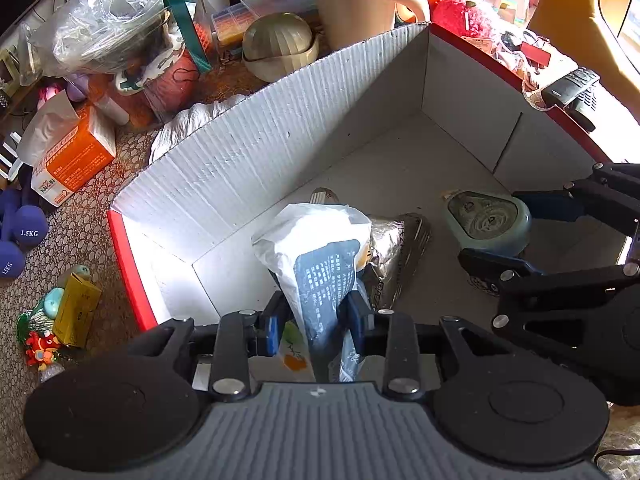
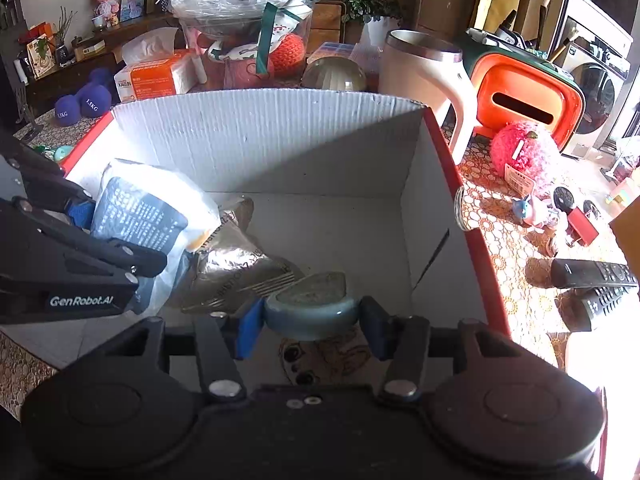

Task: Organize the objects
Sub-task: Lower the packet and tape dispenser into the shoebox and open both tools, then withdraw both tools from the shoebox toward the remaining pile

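Left wrist view: the left gripper (image 1: 316,320) is seen reaching down into the cardboard box (image 1: 224,168), a white-walled carton with red outer edges. Its blue pads are drawn in narrow and clamped on the lower end of a white and blue pouch (image 1: 320,256), which stands tilted inside the box toward the sunlit near-left corner. A silver foil packet (image 1: 394,256) is lying on the box floor, touching the pouch on its right side. Farther right on the box floor, the right gripper (image 1: 494,226) is seen with its jaws about half apart and pressed on either side of a rounded blue-green container (image 1: 486,224).

From the right wrist view, the same container (image 2: 312,312) is held between the blue pads (image 2: 250,330) just above the box floor, near the box's front wall, with the foil packet (image 2: 236,268) just beside it and the pouch (image 2: 148,212) at the box's left wall. Outside the box, beyond its far wall, a cream jug (image 2: 424,72), a tissue box (image 2: 156,78) and a clear lidded tub (image 2: 244,24) are set close together. Two remote controls (image 2: 592,280) are lying beside the box's right wall.
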Demonstrator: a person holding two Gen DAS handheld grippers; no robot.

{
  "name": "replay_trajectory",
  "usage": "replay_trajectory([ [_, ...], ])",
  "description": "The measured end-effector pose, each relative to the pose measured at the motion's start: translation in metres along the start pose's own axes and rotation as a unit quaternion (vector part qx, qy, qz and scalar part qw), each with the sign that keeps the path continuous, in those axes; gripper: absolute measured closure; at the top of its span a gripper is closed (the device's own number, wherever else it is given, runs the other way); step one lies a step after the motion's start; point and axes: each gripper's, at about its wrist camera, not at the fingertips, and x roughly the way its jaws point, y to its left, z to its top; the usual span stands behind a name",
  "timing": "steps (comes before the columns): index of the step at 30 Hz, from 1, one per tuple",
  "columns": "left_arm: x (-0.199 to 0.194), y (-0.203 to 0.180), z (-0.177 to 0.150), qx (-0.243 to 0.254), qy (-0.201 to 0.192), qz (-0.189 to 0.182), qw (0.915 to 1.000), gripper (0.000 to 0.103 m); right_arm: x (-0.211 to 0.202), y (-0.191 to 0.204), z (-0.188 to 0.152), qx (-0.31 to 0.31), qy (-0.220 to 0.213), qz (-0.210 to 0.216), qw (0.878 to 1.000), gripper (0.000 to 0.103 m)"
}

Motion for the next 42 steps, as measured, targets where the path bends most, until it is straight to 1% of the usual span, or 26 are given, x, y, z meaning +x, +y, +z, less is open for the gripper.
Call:
replay_trajectory([
  [1, -0.001, 0.000, 0.000, 0.001, -0.001, 0.002, 1.0000, 0.068, -0.001, -0.001, 0.000, 0.001, -0.001, 0.000, 1.000, 0.051],
  [3, -0.002, 0.001, -0.001, 0.002, -0.003, 0.004, 1.0000, 0.058, -0.006, -0.001, 0.000, 0.004, -0.005, 0.002, 1.000, 0.047],
  [6, -0.006, 0.004, -0.004, -0.005, -0.007, 0.000, 1.0000, 0.050, -0.016, -0.002, 0.000, 0.006, -0.016, 0.003, 1.000, 0.043],
  [10, -0.017, 0.006, -0.007, -0.007, -0.019, -0.006, 0.9998, 0.048, -0.029, -0.003, -0.001, 0.012, -0.026, 0.004, 1.000, 0.043],
  [12, -0.025, 0.007, -0.010, -0.010, -0.026, -0.010, 0.9996, 0.046, -0.036, -0.003, -0.002, 0.018, -0.031, 0.006, 0.999, 0.043],
  [20, -0.060, 0.015, -0.026, -0.010, -0.058, -0.028, 0.9979, 0.046, -0.066, 0.001, -0.009, 0.041, -0.054, 0.015, 0.998, 0.041],
  [28, -0.098, 0.030, -0.047, -0.024, -0.094, -0.054, 0.9938, 0.046, -0.103, 0.018, -0.017, 0.065, -0.087, 0.032, 0.994, 0.040],
  [29, -0.103, 0.033, -0.050, -0.025, -0.099, -0.055, 0.9933, 0.046, -0.108, 0.021, -0.017, 0.066, -0.091, 0.034, 0.993, 0.039],
  [30, -0.108, 0.035, -0.054, -0.025, -0.103, -0.057, 0.9927, 0.046, -0.113, 0.024, -0.017, 0.068, -0.095, 0.036, 0.992, 0.036],
  [32, -0.117, 0.040, -0.061, -0.026, -0.113, -0.063, 0.9912, 0.046, -0.121, 0.029, -0.018, 0.070, -0.104, 0.041, 0.991, 0.032],
  [35, -0.129, 0.047, -0.073, -0.028, -0.125, -0.065, 0.9897, 0.045, -0.131, 0.039, -0.019, 0.074, -0.111, 0.047, 0.990, 0.032],
  [38, -0.141, 0.057, -0.085, -0.034, -0.136, -0.067, 0.9878, 0.038, -0.140, 0.048, -0.021, 0.079, -0.120, 0.054, 0.988, 0.030],
  [42, -0.155, 0.070, -0.102, -0.038, -0.152, -0.067, 0.9854, 0.032, -0.150, 0.061, -0.024, 0.080, -0.130, 0.066, 0.986, 0.024],
])
